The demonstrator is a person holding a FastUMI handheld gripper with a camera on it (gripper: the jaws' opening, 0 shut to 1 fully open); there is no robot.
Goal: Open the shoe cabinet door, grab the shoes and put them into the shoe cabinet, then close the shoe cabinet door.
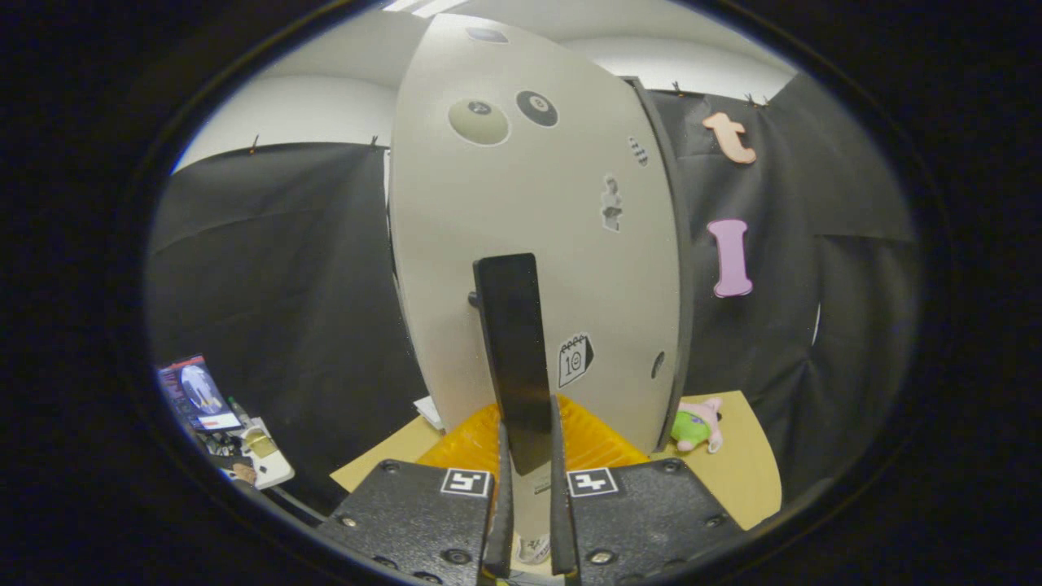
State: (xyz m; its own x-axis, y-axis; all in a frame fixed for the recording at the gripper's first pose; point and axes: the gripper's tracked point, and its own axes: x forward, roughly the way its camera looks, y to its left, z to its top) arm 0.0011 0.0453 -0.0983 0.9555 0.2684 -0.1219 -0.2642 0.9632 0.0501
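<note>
In the gripper view, the gripper (pixel 529 488) has its two fingers drawn close together on either side of the long black handle (pixel 514 358) of the shoe cabinet door (pixel 529 228). The lower end of the handle sits between the fingers, and both fingers seem to press on it, though the contact itself is hard to make out.

The handle is a narrow bar with its long axis running up and down, leaning slightly left at the top. The door is a tall, pale panel, standing upright directly ahead of the fingers, its long axis vertical too. Several stickers dot its face, among them round ball stickers (pixel 537 107) near the top and a small calendar sticker (pixel 574 359) just right of the handle.

An orange ridged mat (pixel 594 435) lies at the foot of the door, on a light wooden floor panel (pixel 745 472). To the right, beside the door's lower corner, a small green and pink plush toy (pixel 698 425) lies on that panel. Far left, clutter (pixel 244 443) rests on a low surface.
</note>
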